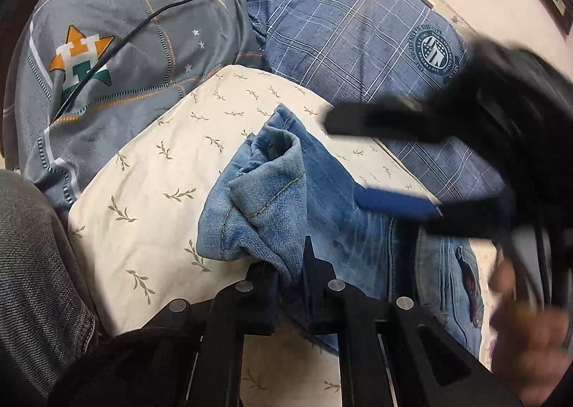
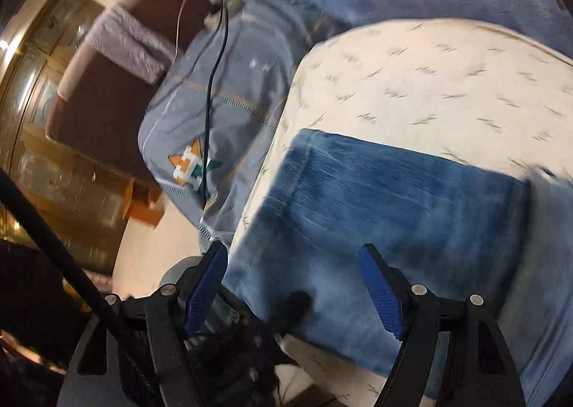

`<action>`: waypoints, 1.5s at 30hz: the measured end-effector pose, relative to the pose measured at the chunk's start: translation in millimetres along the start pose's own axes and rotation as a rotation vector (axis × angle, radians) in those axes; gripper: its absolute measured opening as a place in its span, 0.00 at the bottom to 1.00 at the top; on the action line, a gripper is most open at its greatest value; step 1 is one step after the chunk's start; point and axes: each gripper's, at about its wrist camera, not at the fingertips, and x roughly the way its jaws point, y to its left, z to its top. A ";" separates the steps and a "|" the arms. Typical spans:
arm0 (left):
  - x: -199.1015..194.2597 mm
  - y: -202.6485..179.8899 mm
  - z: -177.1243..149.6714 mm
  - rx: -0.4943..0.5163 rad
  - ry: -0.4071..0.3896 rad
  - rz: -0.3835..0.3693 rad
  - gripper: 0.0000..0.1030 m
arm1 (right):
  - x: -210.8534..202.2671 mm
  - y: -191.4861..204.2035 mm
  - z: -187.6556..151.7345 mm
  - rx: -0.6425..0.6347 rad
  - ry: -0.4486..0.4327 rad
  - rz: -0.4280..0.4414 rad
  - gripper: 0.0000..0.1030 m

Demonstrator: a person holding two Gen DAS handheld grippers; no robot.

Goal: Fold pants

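On my left wrist feed the left gripper has its jaws pinched together on a bunched fold of the jeans, the hem end of a leg rising in a crumpled roll just ahead of the fingers. The rest of the denim trails to the right across the cream leaf-print pad, where a back pocket shows near the frame's edge. The right gripper cuts across that view as a dark blur, one blue finger pad lying over the denim, its jaws spread apart. From the right wrist camera I see the same: the right gripper has its jaws wide open and holds nothing, its blue pads hanging over a flat, folded stretch of the jeans on the cream pad. Behind the pad lie a grey cushion with an orange star emblem, a black cable draped over it, and a blue plaid cushion beside it.
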 end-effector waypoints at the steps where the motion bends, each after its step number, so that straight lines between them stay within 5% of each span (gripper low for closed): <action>1: -0.4 -2.3 -0.9 0.014 -0.002 0.004 0.07 | 6.6 4.9 9.3 -0.017 0.028 -0.016 0.75; 10: 9.5 2.9 2.9 -0.003 0.047 0.030 0.07 | 89.8 56.4 41.0 -0.235 0.381 -0.274 0.69; 15: 13.7 1.9 3.7 0.010 0.065 0.030 0.07 | 115.4 45.2 31.1 -0.270 0.441 -0.409 0.18; 22: -13.7 -27.5 1.0 0.159 -0.059 -0.061 0.07 | 20.0 41.1 12.0 -0.243 0.147 -0.348 0.11; 27: -44.5 -63.1 -5.2 0.339 -0.170 -0.125 0.08 | -55.9 33.9 0.4 -0.177 -0.059 -0.217 0.11; 31: -58.2 -94.7 -5.8 0.428 -0.179 -0.193 0.08 | -120.2 5.8 -22.0 -0.091 -0.238 -0.085 0.11; 35: -61.4 -139.3 -13.1 0.565 -0.176 -0.265 0.08 | -180.8 -29.7 -48.3 -0.027 -0.410 -0.044 0.11; 41: -20.4 -196.2 -58.0 0.791 -0.059 -0.312 0.08 | -223.8 -130.3 -105.0 0.160 -0.582 0.001 0.11; 45: 22.5 -202.0 -87.2 0.844 0.089 -0.299 0.09 | -202.1 -205.8 -132.9 0.379 -0.543 0.036 0.11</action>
